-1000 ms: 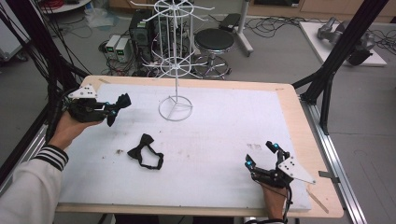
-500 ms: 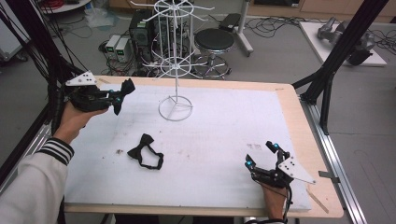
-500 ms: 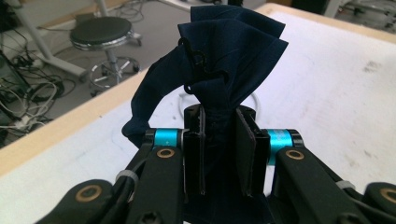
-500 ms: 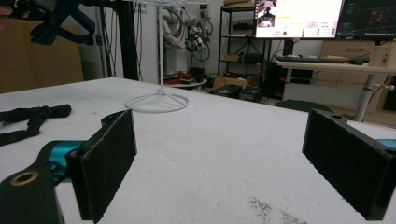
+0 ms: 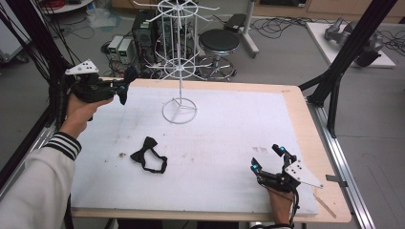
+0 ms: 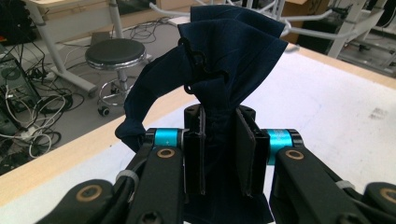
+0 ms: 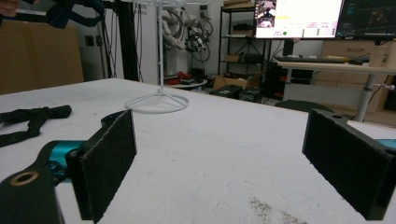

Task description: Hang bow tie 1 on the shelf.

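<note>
High view, left gripper (image 5: 120,89) clamping navy cloth (image 5: 128,78)

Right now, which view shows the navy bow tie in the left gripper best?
The left gripper view: the navy bow tie sits close up, pinched between the jaws, folds plain. The high view shows it as a small dark shape at the left gripper near the rack. The right gripper view catches it far off, top left.

Navy blue bow tie (image 6: 219,56); black bow tie (image 5: 149,155); white wire rack (image 5: 179,57); white table cover (image 5: 229,133) with dark specks; pale wood table edge (image 5: 305,124); black jaw pads with cyan fittings; black-and-white striped cuff (image 5: 64,144); black stool (image 5: 218,42).
</note>
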{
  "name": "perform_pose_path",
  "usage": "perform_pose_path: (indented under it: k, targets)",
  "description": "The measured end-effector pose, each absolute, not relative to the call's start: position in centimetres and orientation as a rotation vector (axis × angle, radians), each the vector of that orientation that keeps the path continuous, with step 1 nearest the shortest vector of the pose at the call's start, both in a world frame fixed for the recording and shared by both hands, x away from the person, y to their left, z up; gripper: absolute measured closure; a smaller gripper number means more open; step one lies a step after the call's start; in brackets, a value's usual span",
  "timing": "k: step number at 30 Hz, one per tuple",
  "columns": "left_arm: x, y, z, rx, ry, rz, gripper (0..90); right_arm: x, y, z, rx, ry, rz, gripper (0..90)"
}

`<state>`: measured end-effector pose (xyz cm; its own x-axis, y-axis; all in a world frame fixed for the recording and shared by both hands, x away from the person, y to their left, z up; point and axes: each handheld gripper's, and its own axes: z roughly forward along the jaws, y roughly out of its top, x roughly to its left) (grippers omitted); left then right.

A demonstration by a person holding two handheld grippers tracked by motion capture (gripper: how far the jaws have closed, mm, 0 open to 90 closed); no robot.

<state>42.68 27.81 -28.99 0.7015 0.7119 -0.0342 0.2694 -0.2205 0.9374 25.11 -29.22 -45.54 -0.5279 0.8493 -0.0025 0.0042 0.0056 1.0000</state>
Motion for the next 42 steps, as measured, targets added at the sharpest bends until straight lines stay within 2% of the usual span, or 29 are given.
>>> perform_pose_path:
  k: [25, 42]
  targets:
    - [45.0, 25.4, -26.8, 1.739, 0.751, 0.481, 74.6, 25.1, -29.2, -45.6, 0.901, 1.613, 1.604, 9.3]
    - [45.9, 23.9, -27.1, 1.724, 0.704, 0.422, 74.6, 25.1, -29.2, -45.6, 0.901, 1.614, 1.606, 9.3]
